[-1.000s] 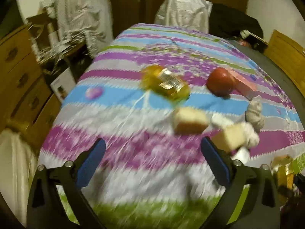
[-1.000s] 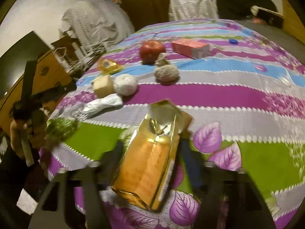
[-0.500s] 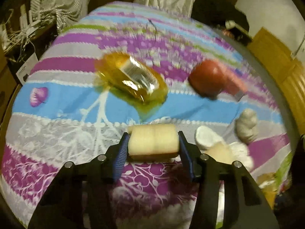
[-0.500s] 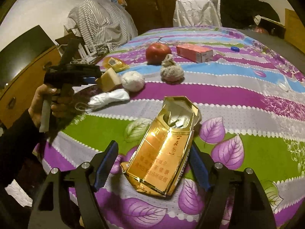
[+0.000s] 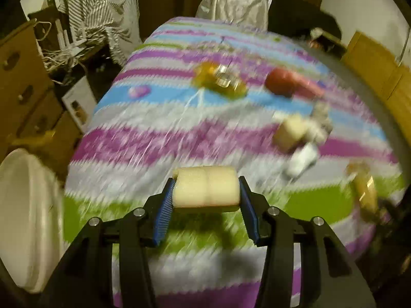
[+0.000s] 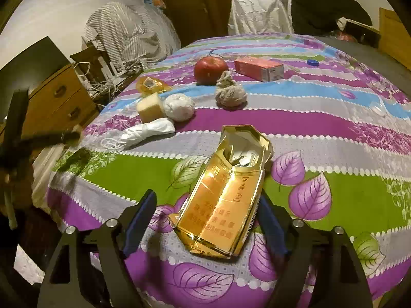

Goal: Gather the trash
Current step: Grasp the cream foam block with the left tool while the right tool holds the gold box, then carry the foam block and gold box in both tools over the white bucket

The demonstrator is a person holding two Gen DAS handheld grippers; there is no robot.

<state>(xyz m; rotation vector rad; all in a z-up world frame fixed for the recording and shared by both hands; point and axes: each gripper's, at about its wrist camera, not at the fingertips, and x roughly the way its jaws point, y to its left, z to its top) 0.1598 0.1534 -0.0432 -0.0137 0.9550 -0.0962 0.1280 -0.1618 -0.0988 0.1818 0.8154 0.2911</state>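
Left gripper (image 5: 206, 192): clenched on a pale yellow block of foam sponge (image 5: 205, 188), blue ribbed pads pressed flat against its two ends. Block held at lower centre of the left wrist view, lifted clear of the striped purple, green and blue floral tablecloth (image 5: 143, 138), a dark shadow under it. End-to-end grip probably chosen because soft foam squashes and seats between the pads instead of slipping. Whole background smeared, so caught mid-swing. At far left edge, a pale rounded rim of a white bin or bag (image 5: 23, 205), too blurred to identify; likely the drop point, which would explain carrying the block toward that side.

Right gripper (image 6: 205, 220): jaws opening, released. Between them, at lower centre of the right wrist view, a crushed gold cardboard cigarette carton (image 6: 226, 197) lying flat on the cloth, torn end pointing up-frame. Right pad just beside the carton's edge, perhaps touching; left pad apart from it. Carton resting on the table by itself, not carried.

Remaining trash in the upper middle of the right view: a second yellow foam block (image 6: 150, 107), a white paper ball (image 6: 179, 107), a twisted white plastic bag (image 6: 146, 131), a grey-brown wad of string (image 6: 230, 93), an amber plastic wrapper (image 6: 151, 84). Red apple (image 6: 210, 66) and red-orange box (image 6: 258, 68) behind them, possibly not trash.
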